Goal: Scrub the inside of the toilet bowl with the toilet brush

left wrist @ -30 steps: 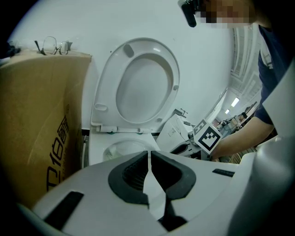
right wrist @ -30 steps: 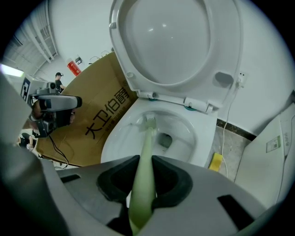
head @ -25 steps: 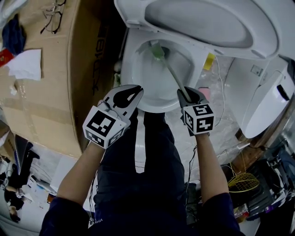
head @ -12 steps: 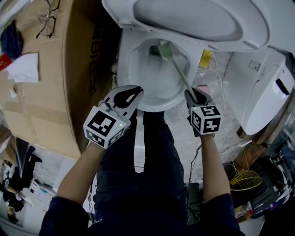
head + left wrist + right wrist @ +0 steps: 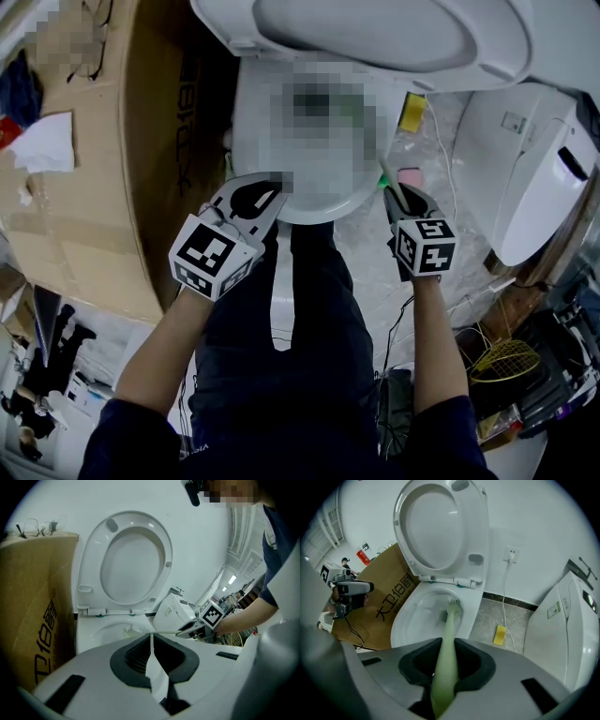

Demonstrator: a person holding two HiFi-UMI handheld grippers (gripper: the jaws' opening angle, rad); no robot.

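Toilet brush w/ pale green plastic handle (image 5: 449, 625) is clamped btwn the jaws of the right gripper (image 5: 443, 652), which are closed on the handle's near end. The handle is angled forward and down over the front rim of the white ceramic toilet bowl (image 5: 404, 620). The bristle head (image 5: 453, 605) is inside the bowl, at the back inner wall, just below the seat hinge and right of centre. Whether the bristles press on the ceramic can't be told.

The left gripper (image 5: 259, 195) is held over the bowl's front-left rim w/ its jaws pressed together at the tips and nothing gripped; only a thin slit is seen btwn them in the left gripper view. The two grippers are kept well apart, one at each side of the bowl's front.

The white oval seat and lid (image 5: 436, 527) are raised upright behind the bowl. A brown cardboard box w/ printed lettering (image 5: 84, 159) is set right beside the bowl on the person's left, w/ a pair of glasses (image 5: 35, 527) on top. A yellow rectangular sponge (image 5: 500, 634) is seen on the grey speckled floor (image 5: 487, 616) to the right, near a white cable (image 5: 505, 597) hanging from a wall socket (image 5: 511, 554). A white plastic unit (image 5: 534, 169) is seen further right.
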